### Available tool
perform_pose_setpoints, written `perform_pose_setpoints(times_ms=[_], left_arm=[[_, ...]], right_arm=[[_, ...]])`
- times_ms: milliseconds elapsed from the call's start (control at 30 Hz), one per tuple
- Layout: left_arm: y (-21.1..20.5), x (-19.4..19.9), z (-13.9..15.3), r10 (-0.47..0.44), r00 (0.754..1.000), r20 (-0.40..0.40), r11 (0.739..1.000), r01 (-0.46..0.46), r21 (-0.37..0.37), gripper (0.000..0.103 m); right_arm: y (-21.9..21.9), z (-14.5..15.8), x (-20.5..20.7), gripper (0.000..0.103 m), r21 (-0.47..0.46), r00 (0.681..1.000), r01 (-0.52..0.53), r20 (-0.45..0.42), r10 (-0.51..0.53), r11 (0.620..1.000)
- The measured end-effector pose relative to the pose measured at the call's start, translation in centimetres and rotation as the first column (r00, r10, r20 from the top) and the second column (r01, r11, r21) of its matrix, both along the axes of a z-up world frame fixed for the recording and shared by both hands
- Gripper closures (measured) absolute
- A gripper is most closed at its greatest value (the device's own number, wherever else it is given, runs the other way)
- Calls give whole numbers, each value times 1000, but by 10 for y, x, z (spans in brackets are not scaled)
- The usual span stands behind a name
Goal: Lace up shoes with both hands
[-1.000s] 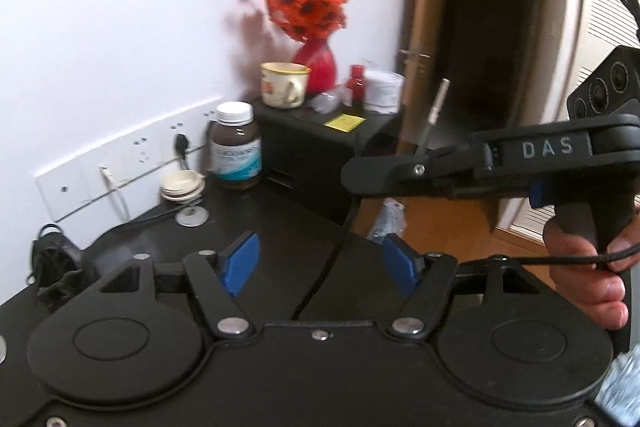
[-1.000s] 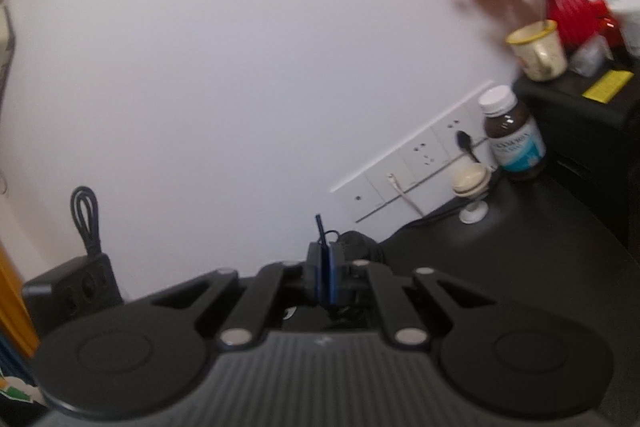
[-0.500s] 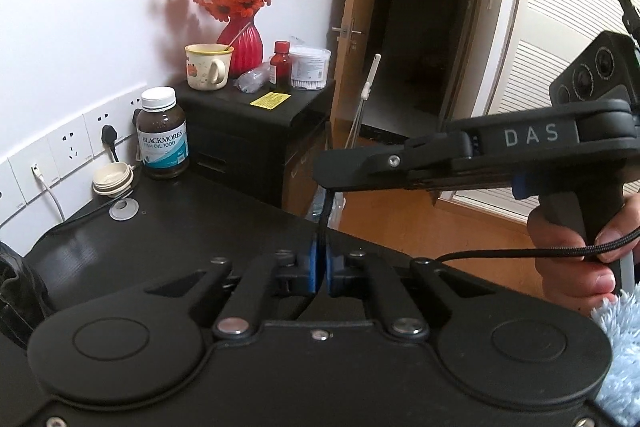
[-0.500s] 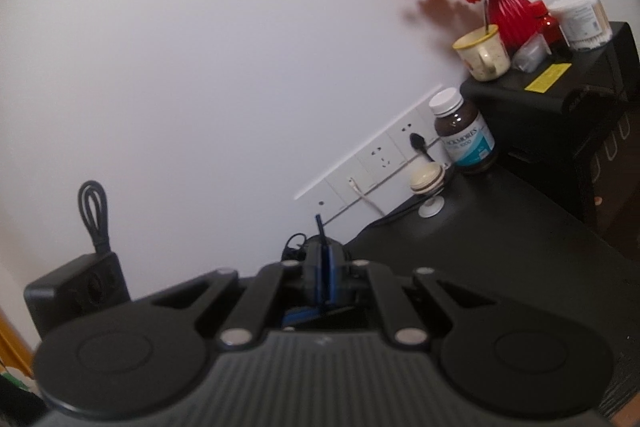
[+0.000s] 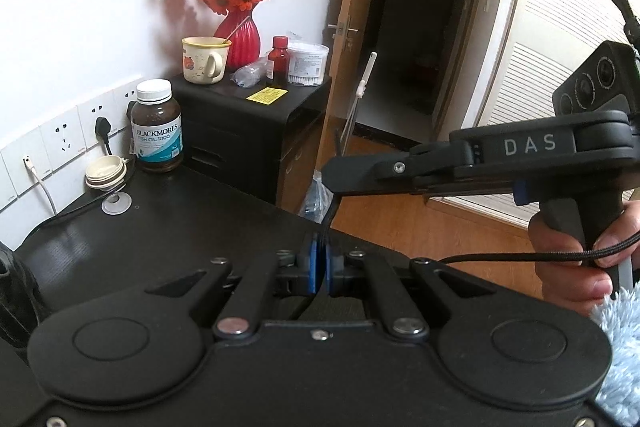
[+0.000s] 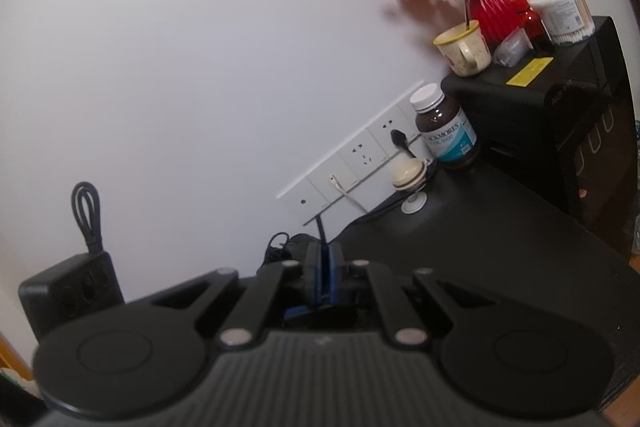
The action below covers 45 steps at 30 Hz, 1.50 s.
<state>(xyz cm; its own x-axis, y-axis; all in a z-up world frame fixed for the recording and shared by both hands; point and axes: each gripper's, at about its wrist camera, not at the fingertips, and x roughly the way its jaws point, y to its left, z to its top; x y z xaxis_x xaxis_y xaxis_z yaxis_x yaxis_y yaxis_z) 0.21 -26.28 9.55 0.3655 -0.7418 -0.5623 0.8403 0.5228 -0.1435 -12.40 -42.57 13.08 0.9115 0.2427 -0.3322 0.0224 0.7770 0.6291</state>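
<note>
My left gripper (image 5: 320,263) is shut on a black shoelace (image 5: 329,213). The lace rises from its blue pads to the tip of my right gripper (image 5: 330,183), which reaches in from the right, held by a hand (image 5: 572,259). In the right wrist view my right gripper (image 6: 322,267) is shut on the lace, whose stiff end (image 6: 319,229) pokes up above the pads. A dark shape that may be the black shoe (image 5: 14,291) shows at the left edge, mostly hidden. Dark loops (image 6: 286,245) sit just behind the right gripper.
A black table (image 5: 160,227) runs to the wall sockets (image 5: 60,139). On it stand a brown pill bottle (image 5: 158,127) and a small cream lid (image 5: 105,173). A black cabinet (image 5: 248,131) holds a mug and red vase. A fluffy blue cloth (image 5: 616,347) lies at the right.
The left gripper went from open to shut on the lace under the right gripper's tip. Both views have swung since; the right gripper stayed shut on the lace end.
</note>
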Motion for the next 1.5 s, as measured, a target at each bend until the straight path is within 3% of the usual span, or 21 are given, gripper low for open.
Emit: perform_pose_setpoints(times_ms=[233,267,300,333,467,667,833,1033,1333,1500], left_arm=[[14,10,-1,69,997,-26,997,-70,-18,99],[16,11,-1,79,996,-30,997,-80,-21,99],[19,13,-2,89,995,-34,996,-89,-23,99],[21,14,-2,98,994,-38,995,-99,-26,99],[35,24,-3,171,982,-76,984,-174,-35,99],[44,36,-4,232,966,-114,970,-238,-42,99],[44,45,-5,252,955,-154,963,-264,-61,99],[50,47,-2,239,956,-171,961,-258,-99,99],[51,36,-12,177,963,-202,978,-195,-77,99],[57,32,-12,161,966,-201,979,-183,-95,99]], right_arm=[[1,0,7,93,-4,1000,14,-2,-14,1000],[2,1,8,82,-13,1000,18,-1,-18,1000],[2,2,8,65,-21,1000,22,0,-22,1000],[3,4,9,59,-30,1000,27,1,-27,999],[6,9,12,52,-63,999,44,5,-44,997],[9,17,16,13,-112,997,73,9,-73,991],[12,30,14,8,-195,985,133,-78,-151,972],[37,54,-2,1,-308,967,214,-65,-245,927],[40,54,-33,1,-292,904,368,-109,-413,883],[47,56,-39,1,-286,906,367,-106,-410,885]])
